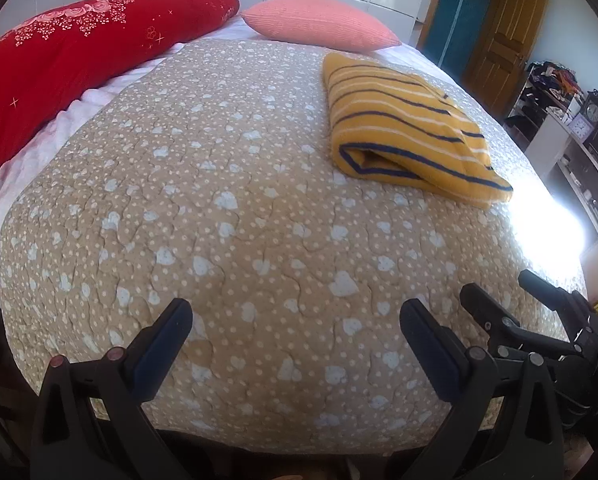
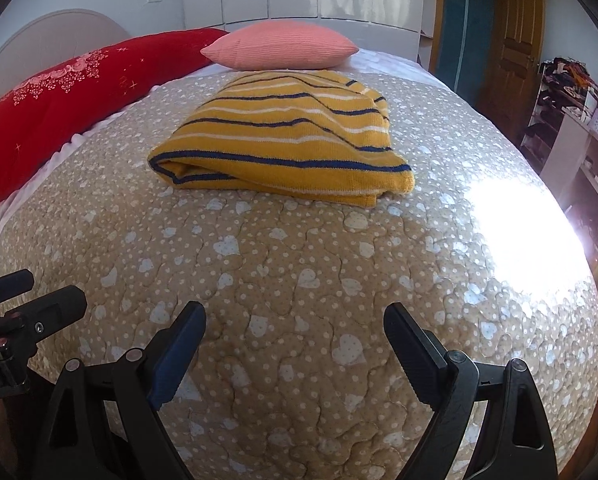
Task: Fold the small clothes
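Note:
A small yellow garment with navy and white stripes (image 1: 407, 128) lies folded into a compact bundle on the beige heart-print quilt (image 1: 219, 220). It also shows in the right wrist view (image 2: 287, 140), ahead of the gripper. My left gripper (image 1: 295, 312) is open and empty, held low over the quilt's near edge, well short of the garment. My right gripper (image 2: 295, 316) is open and empty, also over the near part of the quilt (image 2: 299, 280). The right gripper shows at the lower right of the left wrist view (image 1: 495, 288), and the left gripper at the left edge of the right wrist view (image 2: 53, 294).
A long red floral pillow (image 1: 71, 60) lies along the left side of the bed and a pink cushion (image 1: 319, 20) at the far end. White wardrobes stand behind. A wooden door (image 1: 507, 32) and cluttered shelves (image 1: 571, 120) are to the right. Bright sunlight glares on the quilt's right edge (image 2: 527, 236).

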